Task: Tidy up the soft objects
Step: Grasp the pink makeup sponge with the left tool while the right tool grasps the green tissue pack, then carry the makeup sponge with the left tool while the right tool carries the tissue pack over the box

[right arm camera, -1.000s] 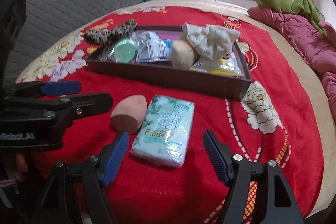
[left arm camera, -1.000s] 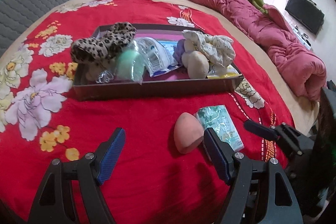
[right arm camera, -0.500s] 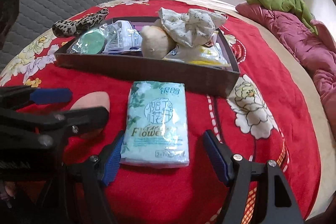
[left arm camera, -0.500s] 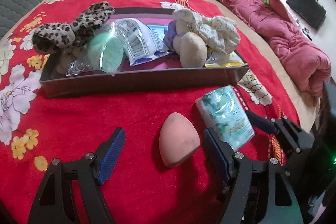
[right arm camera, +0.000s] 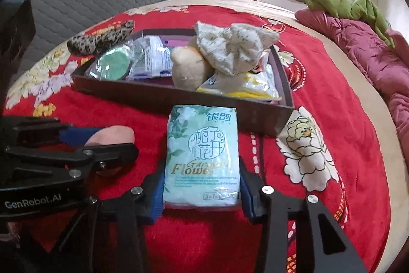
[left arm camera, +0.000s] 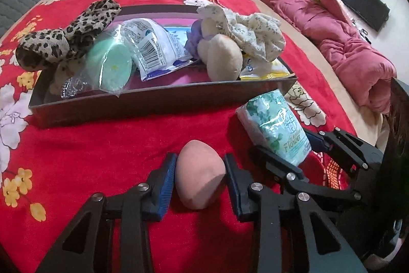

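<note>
Left gripper [left arm camera: 199, 183] jaws just closed in, clamped on the pink makeup sponge [left arm camera: 199, 181] on the red blanket [left arm camera: 102, 145]. Right gripper [right arm camera: 202, 186] likewise closed in, squeezing the tissue pack [right arm camera: 202, 155]. Tray [left arm camera: 153, 104] just ahead of both.

The far side of the pink sponge [right arm camera: 112, 136] is covered in the right wrist view by the left gripper [right arm camera: 84, 145]. The lower end of the tissue pack [left arm camera: 277, 131] is hidden in the left wrist view behind a finger of the right gripper [left arm camera: 306, 160]. The tray [left arm camera: 153, 104] floor is largely buried under its contents. The small print on the white packet [left arm camera: 153, 47] cannot be read.
</note>
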Tool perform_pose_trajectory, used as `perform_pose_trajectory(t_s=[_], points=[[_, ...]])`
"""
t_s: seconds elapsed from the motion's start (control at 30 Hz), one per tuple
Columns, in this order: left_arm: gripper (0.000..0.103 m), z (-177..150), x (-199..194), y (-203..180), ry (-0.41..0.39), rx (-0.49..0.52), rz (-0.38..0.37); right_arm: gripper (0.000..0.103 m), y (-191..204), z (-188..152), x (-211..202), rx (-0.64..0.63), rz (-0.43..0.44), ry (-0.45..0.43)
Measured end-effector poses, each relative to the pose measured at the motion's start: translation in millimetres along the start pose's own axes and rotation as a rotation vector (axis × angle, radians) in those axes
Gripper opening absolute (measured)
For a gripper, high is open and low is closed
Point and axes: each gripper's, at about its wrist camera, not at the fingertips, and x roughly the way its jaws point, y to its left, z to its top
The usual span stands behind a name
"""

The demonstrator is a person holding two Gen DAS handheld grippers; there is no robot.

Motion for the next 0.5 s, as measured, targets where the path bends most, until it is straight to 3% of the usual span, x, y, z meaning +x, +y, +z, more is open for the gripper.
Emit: perform_pose_trajectory(t_s=[0.23, 0.5], points=[[0.038, 7, -22, 4, -0.052, -0.027, -0.032, 0.047, 1, 6, -23, 0.004, 0.038, -0.061], [0.038, 26, -61, 13, -0.169, -0.023, 0.009, 0.047, -1, 26, -48, 0.002, 0.040, -0.172]])
